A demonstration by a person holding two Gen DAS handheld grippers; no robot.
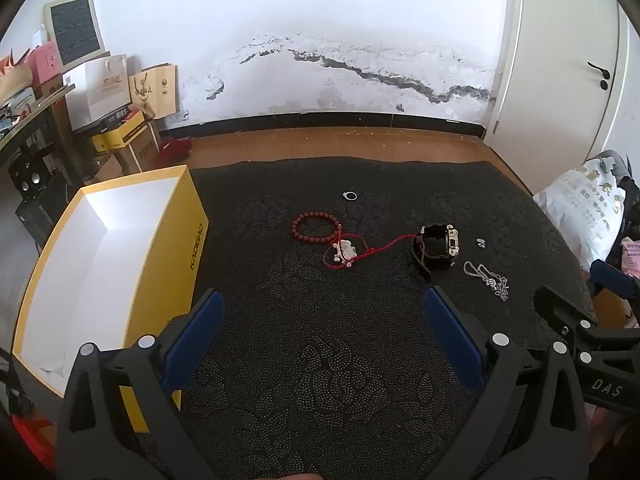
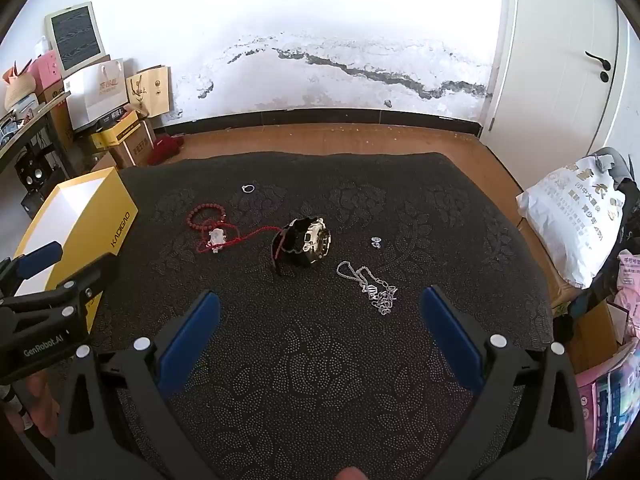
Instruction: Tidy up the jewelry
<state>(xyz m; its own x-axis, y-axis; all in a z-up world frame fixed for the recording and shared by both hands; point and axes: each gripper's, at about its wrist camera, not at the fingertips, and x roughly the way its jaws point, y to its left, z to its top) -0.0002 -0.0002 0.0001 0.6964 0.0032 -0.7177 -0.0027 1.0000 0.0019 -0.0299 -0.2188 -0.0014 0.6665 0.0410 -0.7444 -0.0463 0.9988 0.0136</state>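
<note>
Blue-padded fingers (image 1: pixel 188 336) of the left gripper (image 1: pixel 322 336) fill the bottom of the left wrist view, spread as wide as they go with nothing between them but the dark patterned mat (image 1: pixel 320 380). Beside the left finger, nearly touching it, stands a yellow box (image 1: pixel 192 248), open at the top and white inside. Ahead of the gap between the fingers, well apart from the tips, lies a red bead bracelet (image 1: pixel 314 228), and just nearer than it a red cord bracelet (image 1: pixel 346 254) with a pale charm; its cord runs right to a black and silver watch (image 1: pixel 438 246), which lies ahead of the right finger. Beyond the beads sits a small ring (image 1: pixel 351 195). Right of the watch are a tiny silver earring (image 1: pixel 481 243) and a silver chain necklace (image 1: pixel 490 278).

From the right wrist view the right gripper (image 2: pixel 320 334) hangs equally wide open, gripping nothing. The necklace lies ahead of its gap, toward the right finger (image 2: pixel 450 332) and near its tip; the watch sits farther ahead, toward the left finger. Left of that finger, over the box's edge, the left gripper shows, with a hand (image 2: pixel 38 404) behind it.
</note>
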